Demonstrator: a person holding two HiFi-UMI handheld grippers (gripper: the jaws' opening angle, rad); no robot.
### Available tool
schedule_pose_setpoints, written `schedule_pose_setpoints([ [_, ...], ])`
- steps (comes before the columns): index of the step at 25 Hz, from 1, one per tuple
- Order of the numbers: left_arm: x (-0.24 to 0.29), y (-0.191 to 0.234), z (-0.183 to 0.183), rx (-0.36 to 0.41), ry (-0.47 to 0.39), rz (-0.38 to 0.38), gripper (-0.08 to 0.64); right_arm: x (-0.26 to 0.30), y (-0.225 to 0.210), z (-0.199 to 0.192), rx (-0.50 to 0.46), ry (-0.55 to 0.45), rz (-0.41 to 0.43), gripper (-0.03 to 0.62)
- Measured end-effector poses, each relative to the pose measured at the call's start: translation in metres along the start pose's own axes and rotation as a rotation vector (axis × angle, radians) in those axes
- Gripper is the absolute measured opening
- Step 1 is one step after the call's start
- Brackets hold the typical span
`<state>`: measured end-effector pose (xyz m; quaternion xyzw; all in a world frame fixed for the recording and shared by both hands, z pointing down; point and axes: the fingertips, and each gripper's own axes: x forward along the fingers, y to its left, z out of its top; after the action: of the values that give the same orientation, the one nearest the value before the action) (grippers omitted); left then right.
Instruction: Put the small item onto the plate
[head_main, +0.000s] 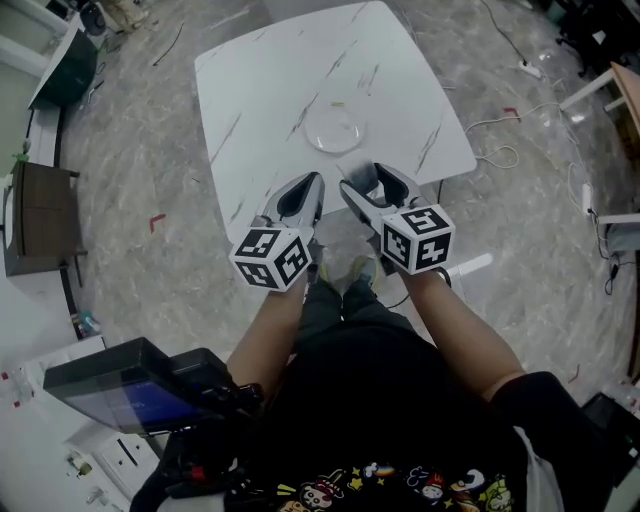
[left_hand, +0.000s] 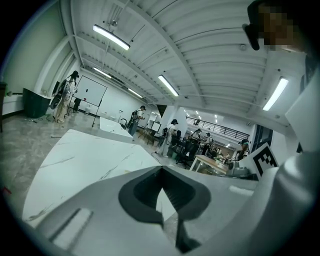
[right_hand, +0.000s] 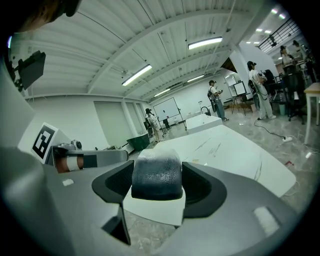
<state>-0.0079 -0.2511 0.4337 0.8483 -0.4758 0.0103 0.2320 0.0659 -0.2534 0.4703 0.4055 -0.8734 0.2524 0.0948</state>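
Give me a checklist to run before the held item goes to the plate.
1. Grip on the dark grey item: ok. The right gripper has its jaws shut on it from both sides.
2. Left gripper out of the way: ok. Its jaws are together and empty, and it sits beside the right one.
3. Clear plate free to receive: ok. Nothing lies in it.
4. Item above the plate: not ok. The right gripper is at the near edge of the table, short of the plate.
5. Yellowish scrap beyond the plate: cannot tell what it is. It lies apart from the plate.
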Motion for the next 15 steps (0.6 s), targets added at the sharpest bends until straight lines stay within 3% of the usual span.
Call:
schedule_pose_setpoints([
  [15, 0.027, 0.048, 0.008, -0.015, 0.034, 0.008, 0.001, 0.053, -0.017, 0.008, -0.033, 0.048, -0.048, 0.325],
])
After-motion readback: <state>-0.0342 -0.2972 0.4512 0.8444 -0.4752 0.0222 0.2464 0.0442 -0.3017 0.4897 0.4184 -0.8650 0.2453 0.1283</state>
